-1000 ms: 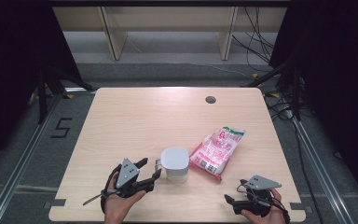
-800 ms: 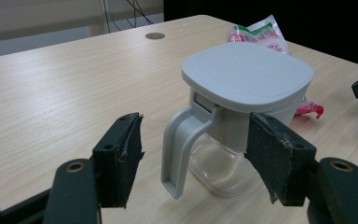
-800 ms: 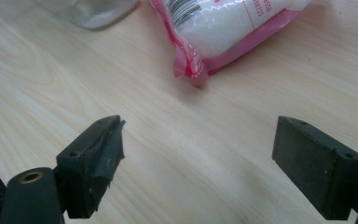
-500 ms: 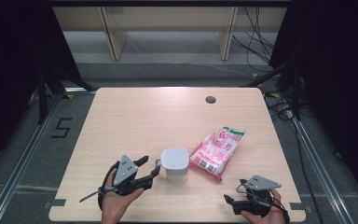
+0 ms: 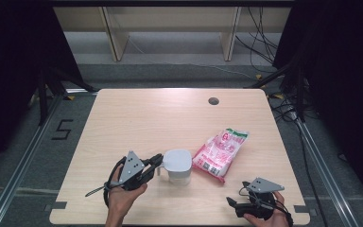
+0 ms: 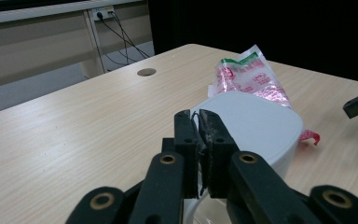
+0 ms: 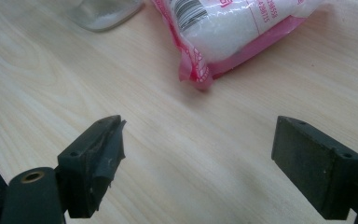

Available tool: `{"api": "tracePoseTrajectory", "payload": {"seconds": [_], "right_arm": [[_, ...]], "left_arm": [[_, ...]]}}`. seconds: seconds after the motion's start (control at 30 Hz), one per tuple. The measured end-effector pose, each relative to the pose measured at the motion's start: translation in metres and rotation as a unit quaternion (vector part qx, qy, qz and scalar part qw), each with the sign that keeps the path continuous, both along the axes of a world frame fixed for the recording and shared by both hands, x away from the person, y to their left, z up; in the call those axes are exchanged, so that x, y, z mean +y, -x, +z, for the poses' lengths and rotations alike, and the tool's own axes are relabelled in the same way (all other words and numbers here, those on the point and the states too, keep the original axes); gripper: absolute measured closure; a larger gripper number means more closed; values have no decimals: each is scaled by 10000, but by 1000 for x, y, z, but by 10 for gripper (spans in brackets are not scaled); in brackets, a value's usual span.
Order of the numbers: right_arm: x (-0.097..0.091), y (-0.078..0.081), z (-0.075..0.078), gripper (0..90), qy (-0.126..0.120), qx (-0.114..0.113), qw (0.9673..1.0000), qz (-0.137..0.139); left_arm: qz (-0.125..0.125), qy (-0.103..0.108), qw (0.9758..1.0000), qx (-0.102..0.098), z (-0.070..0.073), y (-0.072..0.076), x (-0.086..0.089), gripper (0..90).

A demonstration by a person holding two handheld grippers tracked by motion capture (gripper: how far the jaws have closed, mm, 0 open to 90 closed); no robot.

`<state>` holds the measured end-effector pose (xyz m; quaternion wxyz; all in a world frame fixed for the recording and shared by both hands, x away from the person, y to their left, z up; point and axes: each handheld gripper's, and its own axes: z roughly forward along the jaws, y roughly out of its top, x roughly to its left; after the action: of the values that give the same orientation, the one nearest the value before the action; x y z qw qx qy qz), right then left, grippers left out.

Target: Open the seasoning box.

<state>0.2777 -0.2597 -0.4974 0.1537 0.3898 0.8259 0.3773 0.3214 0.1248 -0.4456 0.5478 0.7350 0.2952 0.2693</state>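
Clamping the handle of the white container near the table's front edge, your left gripper has just closed; your right gripper gapes empty by the front right corner.

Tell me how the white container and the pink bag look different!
The white container stands upright with smooth, stiff sides; the pink bag lies flat and crinkly. The container is plain white; the bag has printing and a barcode. The left gripper pinches the container's handle; nothing touches the bag. Both sit on the wooden table.
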Motion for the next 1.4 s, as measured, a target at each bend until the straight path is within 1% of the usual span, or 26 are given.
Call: {"api": "tracePoseTrajectory", "payload": {"seconds": [0.03,0.07,0.1,0.13,0.17,0.23,0.3,0.37,0.5,0.53,0.6,0.67,0.7,0.73,0.77,0.8,0.9,0.93,0.97,1.0,1.03,1.1,1.17,1.2,1.23,1.4], "right_arm": [[1,1,0,175,-5,-31,10000,-55],[1,1,0,175,-20,11,10000,-30],[0,0,0,175,9,-71,10000,-14],[0,0,0,175,9,-71,10000,-14],[1,1,0,175,-33,52,10000,-58],[2,1,0,175,-32,58,10000,-60],[1,0,0,178,70,-26,10000,21],[1,-1,0,178,21,29,10000,90],[2,0,1,190,2,1,10000,40],[2,0,2,196,-6,-118,9999,27],[3,-1,4,203,-143,-149,9998,28],[5,-1,7,204,-183,-322,9993,-40],[6,-2,9,205,-186,-525,9984,16],[6,-2,9,205,-186,-525,9984,16],[7,-3,11,211,-217,-499,9985,98],[8,-4,12,227,-185,-599,9980,120],[15,-6,17,276,-206,-646,9975,195],[21,-9,20,329,-212,-801,9962,272],[24,-11,22,363,-224,-857,9954,368],[28,-11,24,408,-244,-862,9950,434],[28,-11,24,408,-244,-862,9950,434],[36,-15,29,452,-276,-1159,9913,556],[39,-15,30,467,-294,-1120,9918,538],[41,-18,30,477,-300,-1199,9908,556],[43,-19,30,496,-312,-1175,9909,579],[53,-27,31,566,-296,-1117,9908,711]], "left_arm": [[-25,-8,10000,-4,0,-1,-2,874],[-43,-100,9999,23,0,-1,-2,879],[-42,-70,10000,56,-1,-1,-4,887],[-63,-87,9999,44,-1,-2,-4,887],[-50,-82,9999,73,-2,-3,-5,887],[-61,-140,9998,90,-4,-4,-6,888],[-40,-161,9998,116,-5,-5,-7,888],[-51,-88,9999,129,-6,-6,-6,888],[-17,-160,9998,130,-5,-6,-6,880],[-23,-151,9998,139,-5,-6,-6,881],[-35,-150,9998,125,-5,-7,-5,881],[-61,-128,9998,160,-5,-6,-6,882],[-57,-137,9998,133,-5,-6,-7,881],[-42,-113,9999,112,-6,-7,-8,881],[-26,-179,9998,101,-5,-6,-7,881],[-36,-156,9998,105,-5,-6,-8,882],[-74,-90,9998,160,-6,-7,-7,882],[-75,-58,9999,144,-7,-7,-7,881],[-65,-4,9999,155,-7,-7,-7,879],[-75,110,9997,185,-8,-7,-7,879],[-92,84,9998,159,-8,-8,-6,879],[-116,95,9997,172,-8,-8,-5,887],[-61,0,9998,163,-7,-7,-6,889],[-67,64,9998,186,-8,-7,-6,890],[-74,7,9998,191,-7,-7,-5,890],[-74,39,9998,169,-8,-7,-5,889]]}}
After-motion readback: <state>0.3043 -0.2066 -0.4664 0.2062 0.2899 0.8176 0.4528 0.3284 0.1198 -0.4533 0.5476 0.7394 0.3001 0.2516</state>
